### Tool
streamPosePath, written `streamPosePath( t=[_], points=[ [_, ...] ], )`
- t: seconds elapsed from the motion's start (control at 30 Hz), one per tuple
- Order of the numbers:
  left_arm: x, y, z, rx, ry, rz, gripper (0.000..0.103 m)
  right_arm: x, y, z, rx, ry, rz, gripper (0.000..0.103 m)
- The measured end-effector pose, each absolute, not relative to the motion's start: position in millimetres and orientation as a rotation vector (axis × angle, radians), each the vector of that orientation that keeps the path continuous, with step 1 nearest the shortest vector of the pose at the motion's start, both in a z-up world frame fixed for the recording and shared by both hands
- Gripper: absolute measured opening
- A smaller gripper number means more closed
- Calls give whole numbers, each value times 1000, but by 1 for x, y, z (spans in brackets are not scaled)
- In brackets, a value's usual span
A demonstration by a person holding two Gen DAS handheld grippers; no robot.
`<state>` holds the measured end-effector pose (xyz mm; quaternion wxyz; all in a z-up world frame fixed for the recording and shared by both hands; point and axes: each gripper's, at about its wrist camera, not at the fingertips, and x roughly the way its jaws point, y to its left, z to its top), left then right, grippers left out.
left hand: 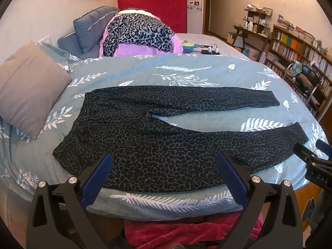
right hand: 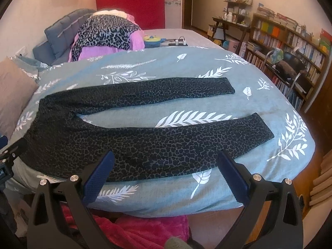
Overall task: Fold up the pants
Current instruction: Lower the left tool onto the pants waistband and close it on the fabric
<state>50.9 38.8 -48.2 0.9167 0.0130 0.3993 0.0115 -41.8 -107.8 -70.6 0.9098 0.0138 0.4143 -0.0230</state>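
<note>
Dark leopard-print pants [left hand: 157, 137] lie flat on the teal leaf-print duvet [left hand: 186, 74], waist to the left, both legs spread apart and pointing right. They also show in the right wrist view [right hand: 145, 143]. My left gripper [left hand: 164, 159] is open and empty, hovering at the near edge by the waist and near leg. My right gripper [right hand: 166, 157] is open and empty, over the near leg's lower edge. The right gripper also shows at the right edge of the left wrist view [left hand: 311, 157].
A tan pillow [left hand: 29, 87] lies at the left. A pile of leopard and pink clothes [left hand: 137, 35] sits behind the duvet. Toys and chargers [left hand: 199, 47] lie on the far mattress. Bookshelves [left hand: 300, 49] and a chair [left hand: 305, 78] stand on the right. Pink fabric [left hand: 186, 232] lies below the bed edge.
</note>
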Motion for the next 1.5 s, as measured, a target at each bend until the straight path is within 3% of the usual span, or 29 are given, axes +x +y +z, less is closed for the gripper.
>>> streamPosePath(
  t=[0.57,1.33,1.5],
  points=[
    [140,127,-102,-71,975,220,98,33,-98,-113,58,976,5,100],
    [271,246,-137,-172,1088,419,98,104,-60,-170,29,1141,53,100],
    [306,267,-140,-300,1142,384,98,116,-57,-179,33,1166,59,100]
  ],
)
